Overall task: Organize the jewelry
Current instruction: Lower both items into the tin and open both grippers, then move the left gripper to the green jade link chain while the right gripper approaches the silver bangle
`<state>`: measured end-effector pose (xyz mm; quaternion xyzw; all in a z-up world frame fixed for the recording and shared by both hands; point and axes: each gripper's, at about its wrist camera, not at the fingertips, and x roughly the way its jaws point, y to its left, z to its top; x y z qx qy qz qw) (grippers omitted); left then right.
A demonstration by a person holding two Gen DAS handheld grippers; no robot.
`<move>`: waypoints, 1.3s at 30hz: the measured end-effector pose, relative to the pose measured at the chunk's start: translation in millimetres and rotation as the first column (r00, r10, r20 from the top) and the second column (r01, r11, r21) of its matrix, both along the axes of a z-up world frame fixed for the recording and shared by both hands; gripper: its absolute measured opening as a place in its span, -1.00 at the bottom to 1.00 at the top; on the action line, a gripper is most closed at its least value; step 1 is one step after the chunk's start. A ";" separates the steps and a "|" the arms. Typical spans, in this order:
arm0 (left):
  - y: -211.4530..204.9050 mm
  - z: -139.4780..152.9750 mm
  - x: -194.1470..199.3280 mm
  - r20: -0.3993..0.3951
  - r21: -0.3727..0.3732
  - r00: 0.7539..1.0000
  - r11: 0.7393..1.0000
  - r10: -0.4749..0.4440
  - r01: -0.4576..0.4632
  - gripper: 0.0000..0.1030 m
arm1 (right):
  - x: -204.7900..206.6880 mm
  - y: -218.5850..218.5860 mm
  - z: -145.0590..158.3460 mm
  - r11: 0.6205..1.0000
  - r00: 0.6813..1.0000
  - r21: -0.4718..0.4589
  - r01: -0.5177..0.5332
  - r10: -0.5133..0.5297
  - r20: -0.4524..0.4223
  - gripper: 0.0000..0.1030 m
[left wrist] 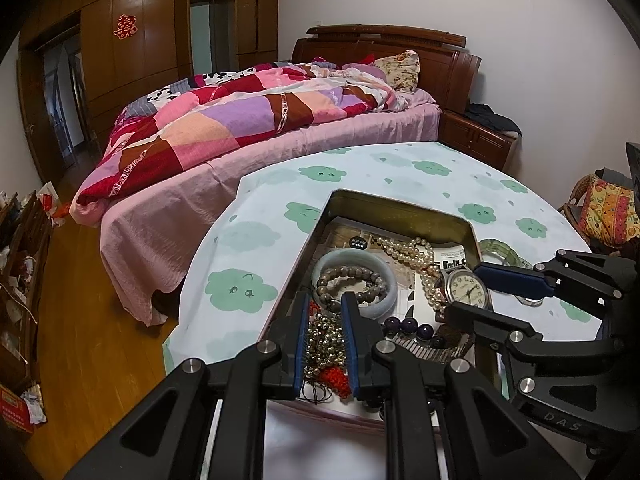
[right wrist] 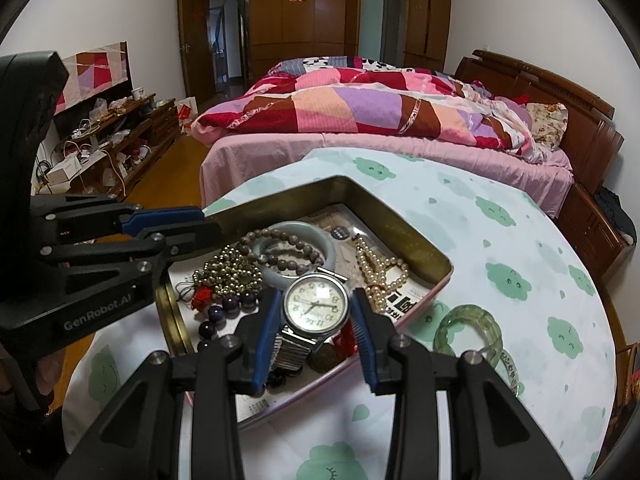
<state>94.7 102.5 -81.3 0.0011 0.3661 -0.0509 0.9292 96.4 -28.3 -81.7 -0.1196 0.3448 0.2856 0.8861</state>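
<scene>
An open metal tin point(left wrist: 400, 205) point(right wrist: 404, 236) on the table holds a pale jade bangle point(left wrist: 352, 254) point(right wrist: 298, 226), a grey bead bracelet point(left wrist: 348, 270), pearls point(left wrist: 416, 252) point(right wrist: 372, 270), gold beads point(left wrist: 326, 336) point(right wrist: 232, 270) and purple beads point(right wrist: 228, 304). My right gripper point(right wrist: 316, 294) point(left wrist: 464, 288) is shut on a silver wristwatch point(right wrist: 316, 306) point(left wrist: 468, 290), its face between the pads over the tin's near side. My left gripper point(left wrist: 326, 300) point(right wrist: 210, 222) hangs over the tin's left corner above the gold beads. Its jaws stand a narrow gap apart with nothing clamped.
A green glass bangle point(right wrist: 468, 332) point(left wrist: 500, 250) and a second ring point(right wrist: 510, 364) lie on the cloud-print tablecloth point(right wrist: 500, 240) right of the tin. Behind the table stands a bed with a patchwork quilt point(left wrist: 248, 120). A cluttered low cabinet point(right wrist: 112, 148) lines the left wall.
</scene>
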 end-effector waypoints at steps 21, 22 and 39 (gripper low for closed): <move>5.6 6.0 -1.9 0.020 0.043 0.998 0.997 0.067 -0.068 0.25 | -0.2 -6.3 -3.6 1.000 1.000 0.008 0.023 -0.023 0.000 0.11; 5.3 5.9 -2.1 0.021 0.044 0.997 0.997 0.068 -0.069 0.25 | -0.2 -6.4 -3.6 1.000 1.000 0.008 0.023 -0.023 0.000 0.11; -12.9 3.2 2.5 0.012 0.076 0.995 0.992 0.099 -0.100 0.47 | -2.2 -40.0 -3.8 0.997 0.997 0.029 0.078 -0.079 0.004 0.25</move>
